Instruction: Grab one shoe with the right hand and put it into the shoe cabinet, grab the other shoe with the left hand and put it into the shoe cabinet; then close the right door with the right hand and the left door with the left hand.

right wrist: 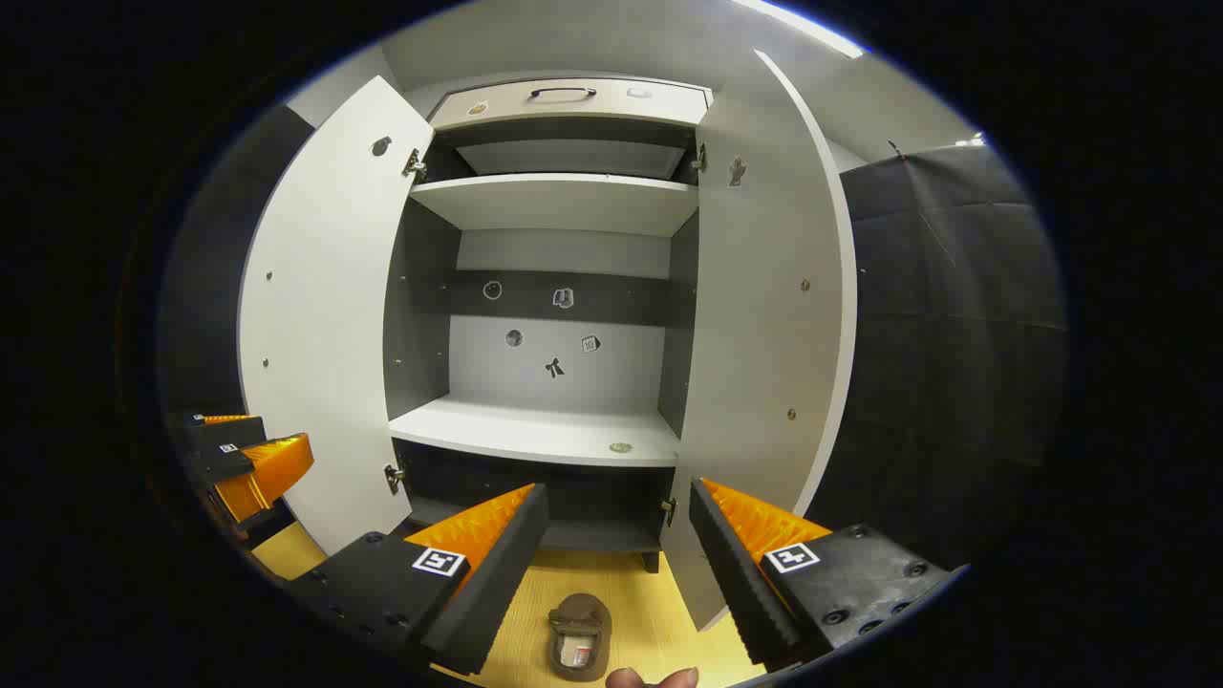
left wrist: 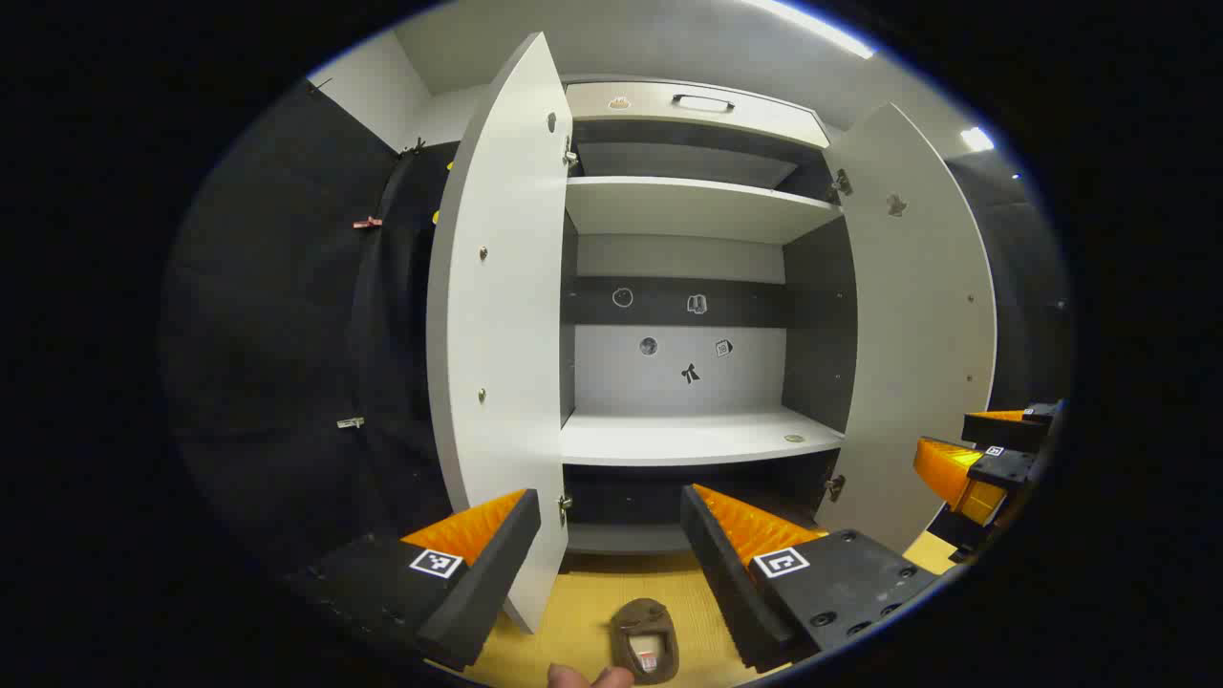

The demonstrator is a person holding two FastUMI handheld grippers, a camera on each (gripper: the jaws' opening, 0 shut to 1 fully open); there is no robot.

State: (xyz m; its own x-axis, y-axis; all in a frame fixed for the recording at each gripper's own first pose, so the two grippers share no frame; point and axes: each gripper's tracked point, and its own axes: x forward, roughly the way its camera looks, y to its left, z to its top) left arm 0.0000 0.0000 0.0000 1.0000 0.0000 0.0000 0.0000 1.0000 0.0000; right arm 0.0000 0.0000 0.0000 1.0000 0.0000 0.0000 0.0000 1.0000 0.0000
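On the yellow floor (left wrist: pixel 573 612) before the open shoe cabinet (left wrist: pixel 688 435) lies a shoe (left wrist: pixel 646 638) (both grippers spread wide, empty).

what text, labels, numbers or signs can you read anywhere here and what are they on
No words or numbers can be read.
Stickers on the cabinet's back panel: small pictures, too small to tell any text.
Square coded markers on the gripper fingers: patterns, not text.
Label inside the shoe on the floor: too blurred to read.
Drawer stickers: too small.

brown shoe (left wrist: pixel 645 638), white cabinet (left wrist: pixel 702 435)
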